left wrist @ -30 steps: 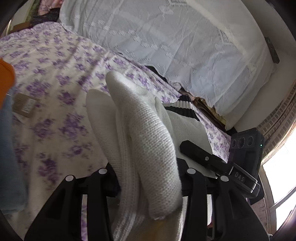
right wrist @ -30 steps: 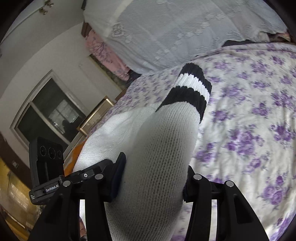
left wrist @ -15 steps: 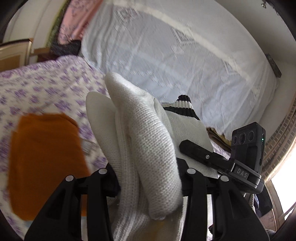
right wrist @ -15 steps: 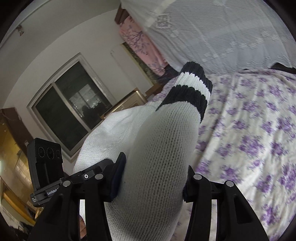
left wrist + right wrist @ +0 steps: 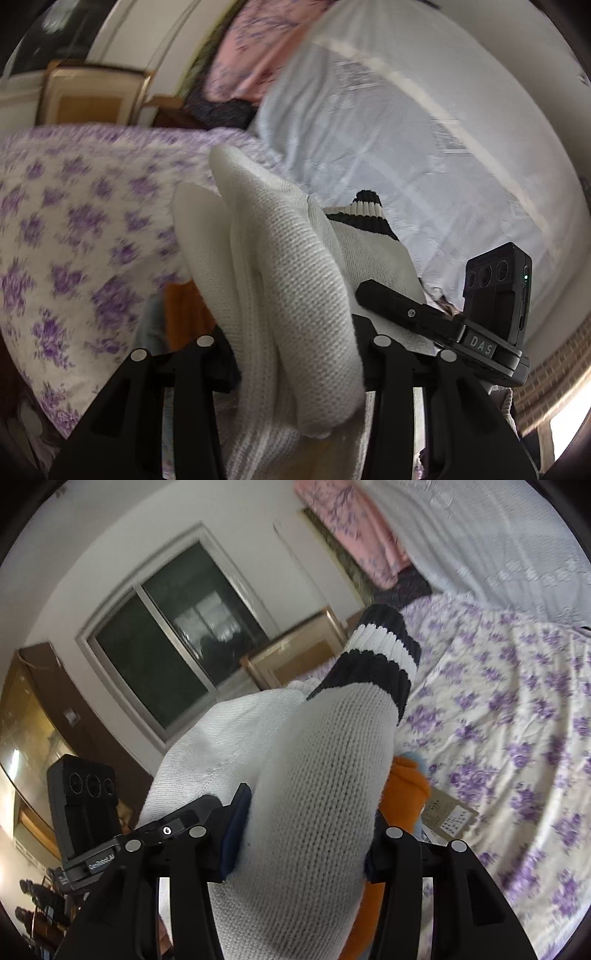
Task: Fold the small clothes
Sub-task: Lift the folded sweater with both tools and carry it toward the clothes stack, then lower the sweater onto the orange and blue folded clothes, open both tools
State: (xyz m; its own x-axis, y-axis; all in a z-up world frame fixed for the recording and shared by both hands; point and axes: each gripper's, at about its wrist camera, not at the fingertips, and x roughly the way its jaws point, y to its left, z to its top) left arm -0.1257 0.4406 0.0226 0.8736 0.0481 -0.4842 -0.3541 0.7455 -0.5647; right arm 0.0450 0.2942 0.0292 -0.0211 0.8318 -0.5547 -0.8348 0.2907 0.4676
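Note:
A white knit garment point(image 5: 291, 295) with a black-and-white striped cuff point(image 5: 364, 218) is held off the bed between both grippers. My left gripper point(image 5: 295, 350) is shut on a bunched fold of it. My right gripper point(image 5: 306, 834) is shut on the sleeve part point(image 5: 321, 794), whose striped cuff point(image 5: 376, 661) sticks up ahead. Each wrist view shows the other gripper's black body: the right one point(image 5: 491, 306) in the left wrist view, the left one point(image 5: 85, 805) in the right wrist view. An orange garment point(image 5: 402, 790) lies on the bed below, partly hidden by the knit; it also shows in the left wrist view point(image 5: 184, 310).
The bed has a white sheet with purple flowers point(image 5: 517, 720). A white lace cover point(image 5: 406, 147) and a pink cloth point(image 5: 362, 528) lie at its far end. A paper tag point(image 5: 447, 816) and light blue cloth point(image 5: 417, 760) lie by the orange garment. A dark window point(image 5: 166, 646) and wooden frame point(image 5: 295, 653) stand beyond.
Both grippers have swung with the knit garment held between them; the views have turned toward the window and bed end. The orange garment has come in under the knit. Grips unchanged.

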